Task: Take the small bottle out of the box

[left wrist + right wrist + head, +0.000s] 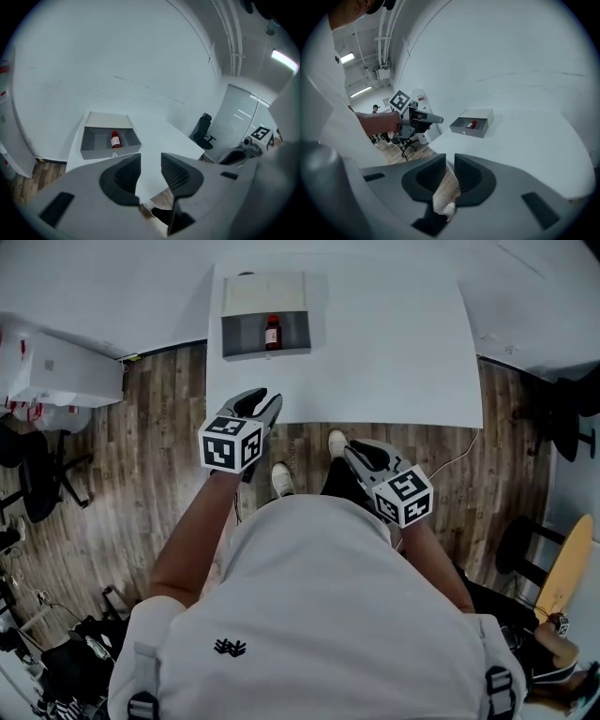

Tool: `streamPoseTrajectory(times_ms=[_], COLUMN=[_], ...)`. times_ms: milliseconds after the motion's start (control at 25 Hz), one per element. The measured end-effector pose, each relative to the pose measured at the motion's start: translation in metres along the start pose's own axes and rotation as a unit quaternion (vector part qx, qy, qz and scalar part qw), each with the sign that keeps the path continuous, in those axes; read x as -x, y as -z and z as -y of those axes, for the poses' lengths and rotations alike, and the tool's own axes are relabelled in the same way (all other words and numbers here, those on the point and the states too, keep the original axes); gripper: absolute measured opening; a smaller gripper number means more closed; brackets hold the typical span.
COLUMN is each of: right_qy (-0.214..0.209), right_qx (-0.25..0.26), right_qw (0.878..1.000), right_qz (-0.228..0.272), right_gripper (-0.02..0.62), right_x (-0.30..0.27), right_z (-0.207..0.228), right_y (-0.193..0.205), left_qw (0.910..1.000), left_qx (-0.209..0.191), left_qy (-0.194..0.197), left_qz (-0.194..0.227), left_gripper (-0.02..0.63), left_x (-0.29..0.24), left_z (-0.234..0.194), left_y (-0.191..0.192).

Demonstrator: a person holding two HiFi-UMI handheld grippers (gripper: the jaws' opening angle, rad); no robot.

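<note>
A small brown bottle (273, 332) with a red cap and white label lies inside an open grey box (265, 352) at the far left part of the white table (384, 352). The bottle (115, 139) also shows in the left gripper view, inside the box (110, 151), and the bottle (472, 124) appears small and far in the right gripper view. My left gripper (263, 396) hovers at the table's near edge, short of the box, jaws apart with nothing between them. My right gripper (359, 450) hangs off the table over the floor, a narrow gap between its empty jaws.
The table's near edge runs just past the left gripper, with wooden floor and the person's shoes (281, 479) below it. A white cabinet (58, 371) and a black office chair (42, 474) stand to the left. More dark chairs (562, 418) stand at the right.
</note>
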State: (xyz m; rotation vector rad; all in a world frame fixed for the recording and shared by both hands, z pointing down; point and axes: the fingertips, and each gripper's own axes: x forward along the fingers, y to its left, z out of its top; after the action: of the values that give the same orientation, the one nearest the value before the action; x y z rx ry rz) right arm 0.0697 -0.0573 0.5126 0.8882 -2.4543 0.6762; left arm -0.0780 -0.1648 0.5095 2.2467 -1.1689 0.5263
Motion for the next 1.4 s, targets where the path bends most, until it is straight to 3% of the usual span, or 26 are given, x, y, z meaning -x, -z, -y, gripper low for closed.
streamPoseTrajectory(times_ms=[160, 320, 560, 1080, 1400], right_qy=[-0.016, -0.036, -0.061, -0.096, -0.103], right_qx=[0.007, 0.024, 0.027, -0.007, -0.024], right_qw=[1.000, 0.999, 0.998, 0.995, 0.993], right_qz=[-0.009, -0.012, -0.021, -0.041, -0.051], right_gripper=[0.058, 0.058, 0.057, 0.054, 0.052], right_x=[-0.009, -0.018, -0.030, -0.034, -0.034], right_z=[0.039, 0.081, 0.139, 0.211, 0.228], right_y=[-0.019, -0.046, -0.066, -0.061, -0.055], left_qw=[0.9990, 0.9962, 0.9873, 0.9466, 0.9180], left_qx=[0.031, 0.037, 0.057, 0.082, 0.050], left_qy=[-0.028, -0.070, -0.111, -0.182, -0.228], left_qz=[-0.014, -0.035, -0.099, -0.253, -0.320], left_gripper=[0.161, 0.170, 0.195, 0.236, 0.233], left_x=[-0.035, -0.073, -0.128, -0.179, -0.177], left_z=[-0.028, -0.060, -0.101, -0.155, -0.177], left_y=[-0.026, -0.047, -0.049, -0.009, 0.009])
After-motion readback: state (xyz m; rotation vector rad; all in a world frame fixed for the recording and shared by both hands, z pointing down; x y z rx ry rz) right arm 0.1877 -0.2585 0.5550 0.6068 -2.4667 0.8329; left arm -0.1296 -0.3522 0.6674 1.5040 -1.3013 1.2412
